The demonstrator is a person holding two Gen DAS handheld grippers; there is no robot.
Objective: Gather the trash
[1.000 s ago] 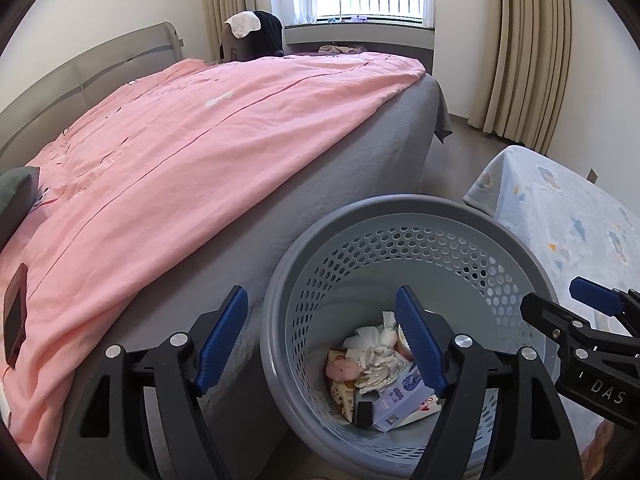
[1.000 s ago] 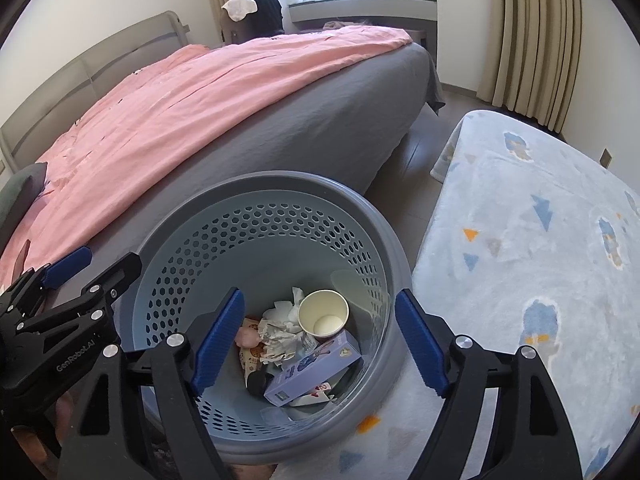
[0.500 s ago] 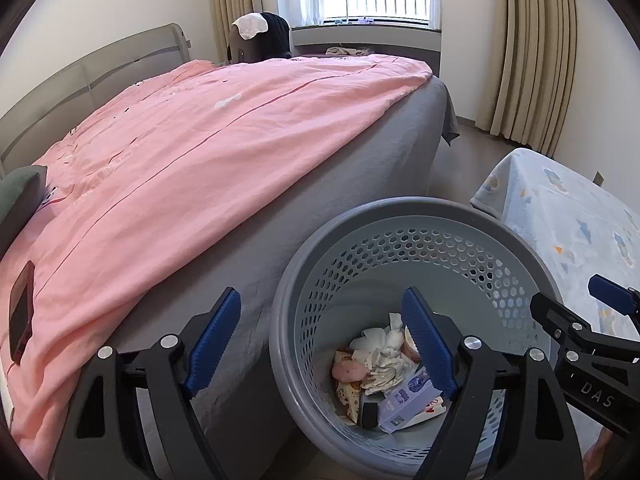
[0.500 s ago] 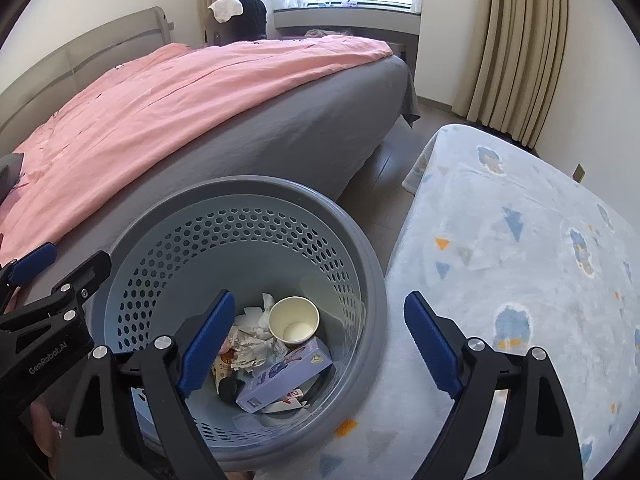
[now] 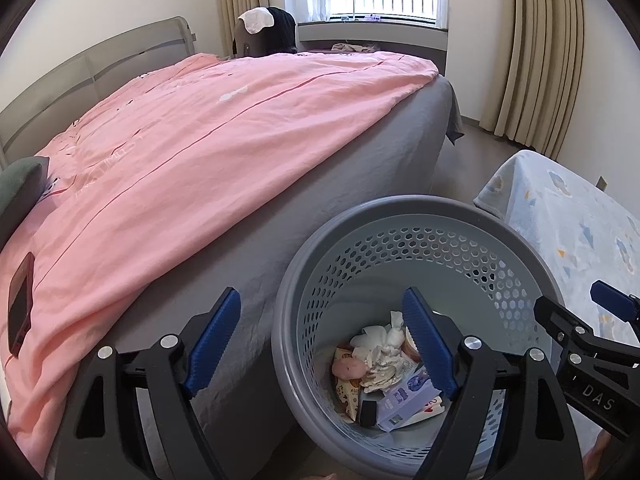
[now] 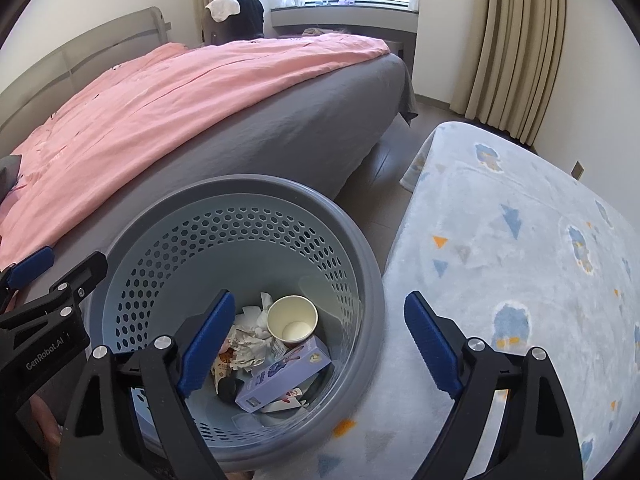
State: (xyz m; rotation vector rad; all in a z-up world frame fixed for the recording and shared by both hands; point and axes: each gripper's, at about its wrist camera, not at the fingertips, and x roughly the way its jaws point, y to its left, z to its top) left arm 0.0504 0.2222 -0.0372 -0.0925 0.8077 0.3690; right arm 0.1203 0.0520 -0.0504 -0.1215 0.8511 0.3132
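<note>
Both the left gripper [image 5: 322, 340] and right gripper [image 6: 318, 338] hang wide and empty over the grey basket [image 6: 362, 256] holding cup [image 6: 292, 318], box [image 6: 284, 374] and tissues; a careless swing could tip it

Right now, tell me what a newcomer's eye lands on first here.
The big pink bedspread over the grey bed fills the left. Below it, beside the bed, stands a grey perforated plastic basket holding a white paper cup, a pale purple carton and crumpled tissues.
</note>
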